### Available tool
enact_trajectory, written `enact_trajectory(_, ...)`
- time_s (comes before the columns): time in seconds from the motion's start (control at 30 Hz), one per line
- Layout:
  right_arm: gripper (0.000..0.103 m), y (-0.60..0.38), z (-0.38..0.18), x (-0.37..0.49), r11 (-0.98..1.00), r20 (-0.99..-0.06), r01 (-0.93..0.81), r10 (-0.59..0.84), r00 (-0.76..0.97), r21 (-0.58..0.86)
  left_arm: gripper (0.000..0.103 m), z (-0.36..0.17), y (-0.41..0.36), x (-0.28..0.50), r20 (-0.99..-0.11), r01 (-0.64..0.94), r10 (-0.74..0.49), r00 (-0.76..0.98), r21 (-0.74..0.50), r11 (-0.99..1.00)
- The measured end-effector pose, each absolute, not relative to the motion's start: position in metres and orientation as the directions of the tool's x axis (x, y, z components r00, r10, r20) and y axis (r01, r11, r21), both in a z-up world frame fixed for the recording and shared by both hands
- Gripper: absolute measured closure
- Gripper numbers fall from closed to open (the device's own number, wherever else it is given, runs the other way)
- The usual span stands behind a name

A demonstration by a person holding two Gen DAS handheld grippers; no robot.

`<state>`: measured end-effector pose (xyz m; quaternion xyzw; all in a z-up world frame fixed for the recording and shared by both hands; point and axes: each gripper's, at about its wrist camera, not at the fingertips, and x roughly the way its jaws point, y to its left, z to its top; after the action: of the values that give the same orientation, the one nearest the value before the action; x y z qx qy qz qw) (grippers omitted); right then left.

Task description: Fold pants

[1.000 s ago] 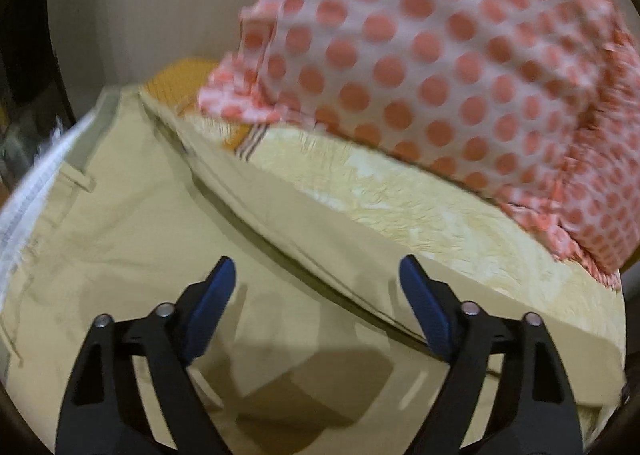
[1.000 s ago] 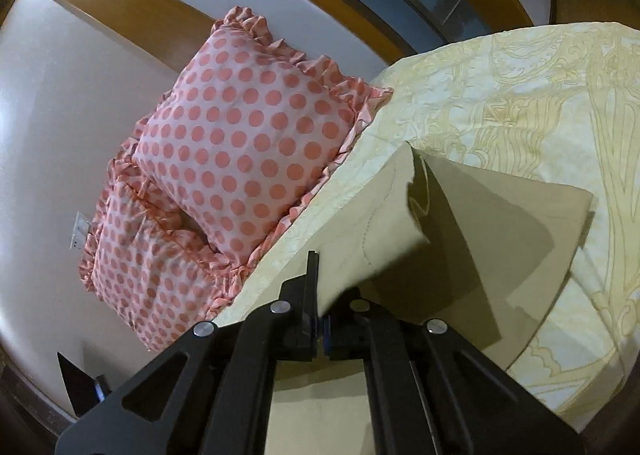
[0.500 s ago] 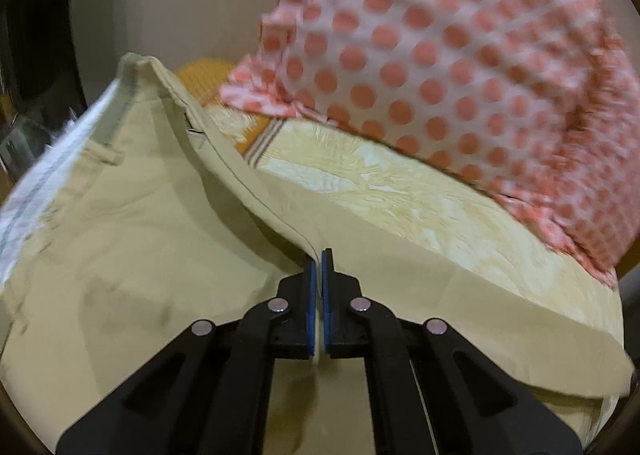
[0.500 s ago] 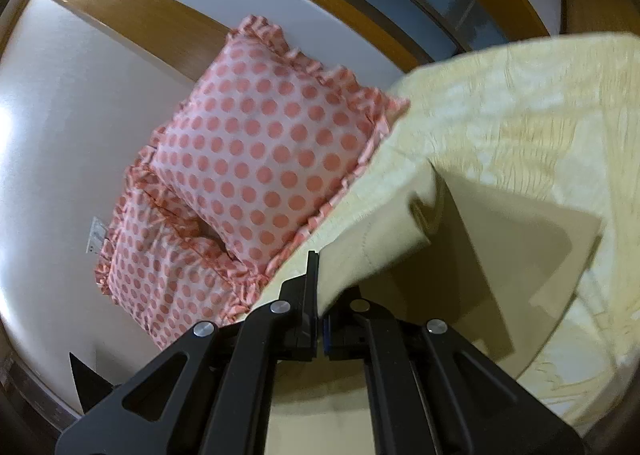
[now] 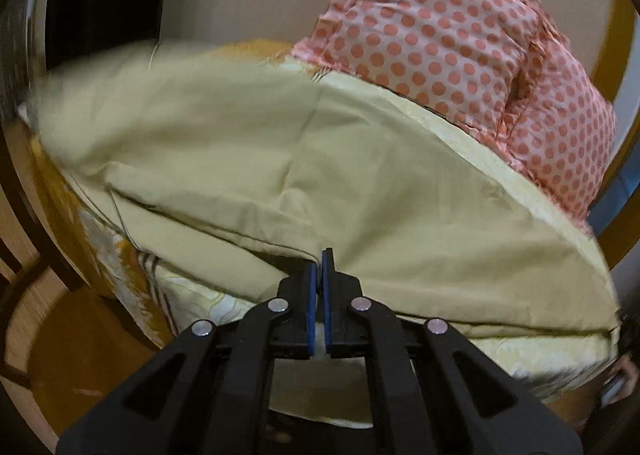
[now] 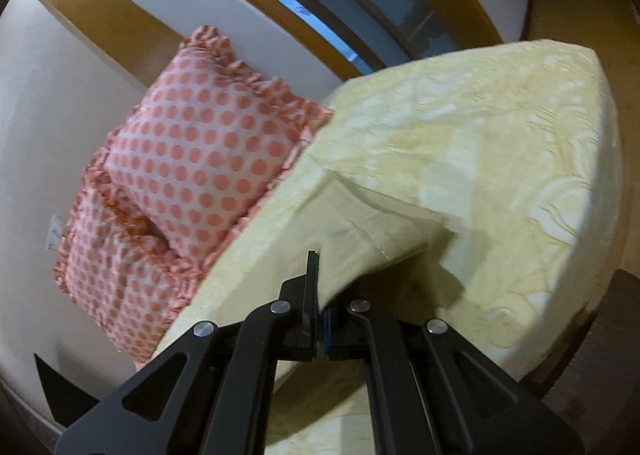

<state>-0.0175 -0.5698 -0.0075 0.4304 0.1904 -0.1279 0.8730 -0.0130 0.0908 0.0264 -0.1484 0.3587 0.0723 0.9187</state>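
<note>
The beige pants (image 5: 304, 159) hang lifted above the bed, stretched wide across the left wrist view, their far left end blurred by motion. My left gripper (image 5: 319, 259) is shut on an edge of the pants. In the right wrist view a hemmed end of the pants (image 6: 360, 223) drapes away from my right gripper (image 6: 320, 295), which is shut on that cloth and holds it above the bed. The rest of the pants is out of sight there.
A bed with a pale yellow patterned cover (image 6: 500, 143) lies under the pants. Two pink pillows with red dots (image 6: 200, 159) lean against the white wall; they also show in the left wrist view (image 5: 448, 39). The wooden floor (image 5: 72, 319) lies beyond the bed's left edge.
My left gripper went from open to shut on the pants and has lifted the cloth up and back off the bed. My right gripper has stayed shut on its end and risen with it.
</note>
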Motion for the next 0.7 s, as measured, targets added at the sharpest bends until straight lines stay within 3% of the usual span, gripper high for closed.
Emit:
enact_trajectory(0.07, 0.099, -0.567, -0.009, -0.021, 0.608, -0.473, 0.418, -0.078, 0.878, 0.675, 0.091, 0.029, 0.084, -0.018, -0.669, -0.237, 0.068, 0.740, -0.165, 0.958)
enact_trajectory(0.1, 0.088, -0.566, -0.007, -0.026, 0.605, -0.486, 0.443, -0.104, 0.868, 0.661, 0.087, 0.032, 0.082, -0.022, -0.658, -0.234, 0.078, 0.749, -0.153, 0.960)
enact_trajectory(0.13, 0.065, -0.565, -0.006, -0.030, 0.606, -0.489, 0.460, -0.130, 0.862, 0.650, 0.076, 0.036, 0.082, -0.026, -0.645, -0.235, 0.088, 0.759, -0.146, 0.961)
enact_trajectory(0.2, 0.042, -0.565, -0.003, -0.040, 0.611, -0.476, 0.484, -0.192, 0.858, 0.626, 0.042, 0.050, 0.083, -0.041, -0.580, -0.251, 0.131, 0.804, -0.131, 0.959)
enact_trajectory(0.37, 0.047, -0.567, -0.011, -0.040, 0.624, -0.493, 0.505, -0.212, 0.844, 0.596, 0.033, 0.076, 0.091, -0.060, -0.465, -0.260, 0.168, 0.869, -0.141, 0.955)
enact_trajectory(0.43, 0.056, -0.561, -0.013, -0.033, 0.654, -0.495, 0.483, -0.186, 0.849, 0.583, 0.033, 0.074, 0.095, -0.051, -0.477, -0.278, 0.189, 0.858, -0.123, 0.953)
enact_trajectory(0.57, 0.062, -0.550, -0.011, -0.024, 0.718, -0.488, 0.482, -0.226, 0.843, 0.501, 0.033, 0.059, 0.105, -0.029, -0.532, -0.295, 0.185, 0.826, -0.129, 0.947)
enact_trajectory(0.63, 0.096, -0.551, -0.012, -0.015, 0.755, -0.486, 0.418, -0.151, 0.861, 0.505, 0.033, 0.049, 0.111, -0.018, -0.557, -0.311, 0.196, 0.807, -0.119, 0.943)
enact_trajectory(0.7, 0.096, -0.547, -0.010, -0.007, 0.796, -0.496, 0.396, -0.141, 0.857, 0.458, 0.032, 0.039, 0.116, -0.010, -0.586, -0.325, 0.200, 0.785, -0.115, 0.939)
